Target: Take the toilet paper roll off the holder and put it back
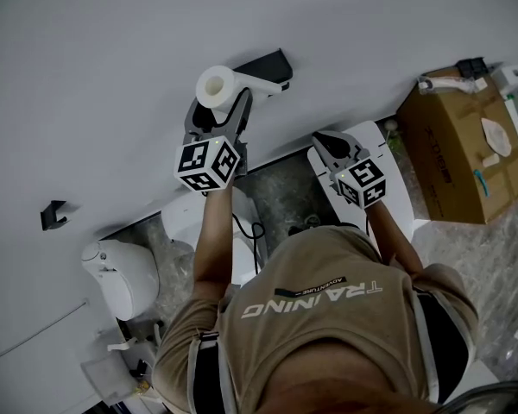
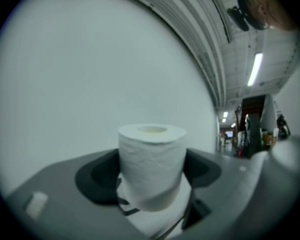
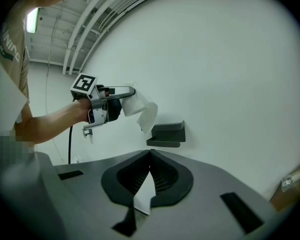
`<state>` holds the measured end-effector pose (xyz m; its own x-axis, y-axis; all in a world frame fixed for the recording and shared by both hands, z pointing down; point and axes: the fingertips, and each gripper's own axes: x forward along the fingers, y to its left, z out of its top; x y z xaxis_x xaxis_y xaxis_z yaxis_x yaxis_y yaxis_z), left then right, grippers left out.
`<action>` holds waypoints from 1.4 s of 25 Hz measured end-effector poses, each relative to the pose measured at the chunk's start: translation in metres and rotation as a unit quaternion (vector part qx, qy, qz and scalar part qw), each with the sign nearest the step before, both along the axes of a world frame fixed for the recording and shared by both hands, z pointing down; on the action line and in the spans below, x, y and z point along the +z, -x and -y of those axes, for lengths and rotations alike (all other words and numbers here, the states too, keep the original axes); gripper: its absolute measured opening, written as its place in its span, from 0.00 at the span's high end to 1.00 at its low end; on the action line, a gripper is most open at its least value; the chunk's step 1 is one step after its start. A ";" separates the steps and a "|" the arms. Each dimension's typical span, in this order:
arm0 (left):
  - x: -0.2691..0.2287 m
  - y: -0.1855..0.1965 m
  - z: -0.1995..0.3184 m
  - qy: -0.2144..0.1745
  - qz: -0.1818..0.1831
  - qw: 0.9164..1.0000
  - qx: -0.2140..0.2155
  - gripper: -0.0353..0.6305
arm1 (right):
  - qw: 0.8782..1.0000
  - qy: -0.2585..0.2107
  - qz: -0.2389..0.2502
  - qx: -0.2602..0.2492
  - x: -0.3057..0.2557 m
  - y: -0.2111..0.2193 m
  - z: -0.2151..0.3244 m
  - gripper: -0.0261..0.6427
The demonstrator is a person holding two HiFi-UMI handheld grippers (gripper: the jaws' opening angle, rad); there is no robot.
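White toilet paper roll is off, just beside the black holder.

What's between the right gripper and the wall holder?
Nothing: the right gripper view shows only bare wall between right gripper and holder; the left gripper holds the toilet paper roll higher up.

The roll is seen between the jaws of the left gripper, just left of the holder and apart from it. The holder is fixed to the wall. The right gripper is found to the right of the left one, below the holder in the head view, jaws together with nothing between them. A box is set on the floor at far right, against the wall. A toilet is placed at lower left, with a hook on the wall above it.
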<state>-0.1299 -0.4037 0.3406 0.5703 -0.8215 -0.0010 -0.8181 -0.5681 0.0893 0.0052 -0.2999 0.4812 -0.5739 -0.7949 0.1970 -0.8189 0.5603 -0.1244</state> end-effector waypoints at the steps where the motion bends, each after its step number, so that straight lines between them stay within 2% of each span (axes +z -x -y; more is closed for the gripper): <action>1: -0.001 -0.003 0.006 0.001 -0.002 1.000 0.003 0.37 | 1.000 0.001 0.000 0.003 0.001 -0.004 0.002 0.94; 11: -0.023 -0.017 0.056 -0.013 -0.009 1.000 -0.012 0.37 | 1.000 0.012 -0.003 0.015 0.008 -0.028 0.006 0.94; 19: 0.021 -0.032 0.092 0.032 0.038 0.998 -0.042 0.37 | 1.000 0.019 -0.010 0.007 0.015 -0.038 0.002 0.94; 26: 0.050 -0.035 0.104 0.047 0.091 0.992 -0.070 0.37 | 1.000 0.026 -0.009 0.011 0.021 -0.051 -0.003 0.94; 35: 0.061 -0.036 0.108 0.056 0.094 0.991 -0.079 0.37 | 1.000 0.023 -0.004 0.010 0.020 -0.058 -0.001 0.94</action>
<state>-0.0937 -0.5113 0.4013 0.4156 -0.8896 0.1894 -0.9044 -0.4263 -0.0175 0.0633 -0.2988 0.5015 -0.5560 -0.7961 0.2389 -0.8310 0.5377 -0.1424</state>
